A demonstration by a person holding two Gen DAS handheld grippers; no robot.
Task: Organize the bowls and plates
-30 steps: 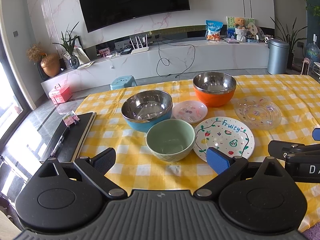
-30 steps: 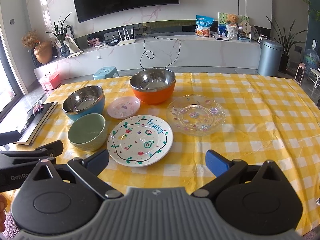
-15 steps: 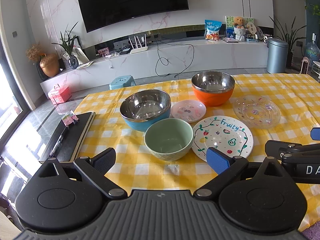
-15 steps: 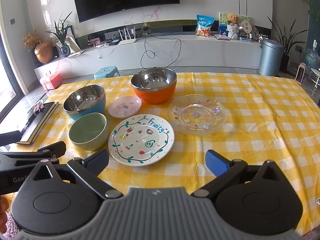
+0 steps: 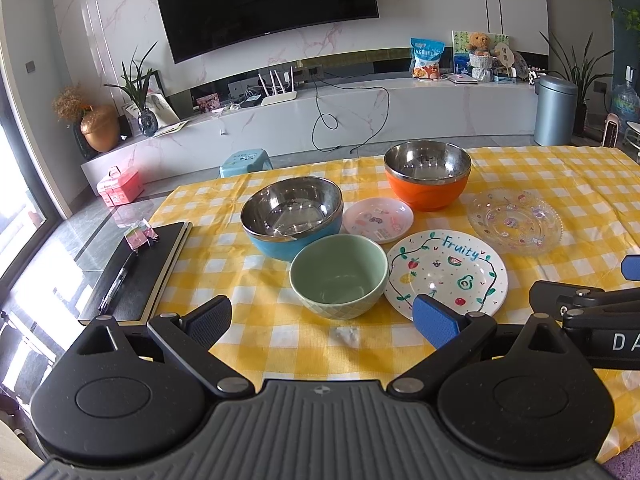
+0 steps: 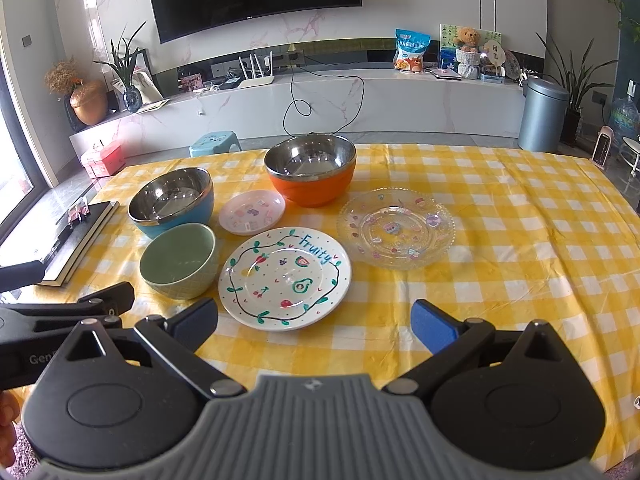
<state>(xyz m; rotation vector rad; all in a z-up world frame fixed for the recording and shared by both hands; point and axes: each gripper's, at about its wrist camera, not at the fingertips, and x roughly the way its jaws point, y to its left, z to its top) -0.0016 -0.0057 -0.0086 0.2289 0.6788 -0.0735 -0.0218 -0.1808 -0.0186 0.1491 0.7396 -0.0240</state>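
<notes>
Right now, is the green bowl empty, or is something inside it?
Empty. The left wrist view looks down into the green bowl and shows only its bare, smooth inside; it stands upright on the tablecloth.

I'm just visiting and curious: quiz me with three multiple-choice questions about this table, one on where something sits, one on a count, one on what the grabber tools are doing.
1. Where is the green bowl?
A. Inside the orange bowl
B. Beside the Fruity plate, on its left in the picture
C. On the black notebook

2. How many bowls are on the yellow checked tablecloth?
A. Two
B. Three
C. Five

3. What are the two grippers doing?
A. Both open, holding nothing
B. Left one clamps a plate
C. Right one lifts a bowl

Answers: 1 B, it sits next to the Fruity plate. 2 B, green, blue bowl and orange bowl. 3 A, left gripper and right gripper have wide, empty gaps.
</notes>
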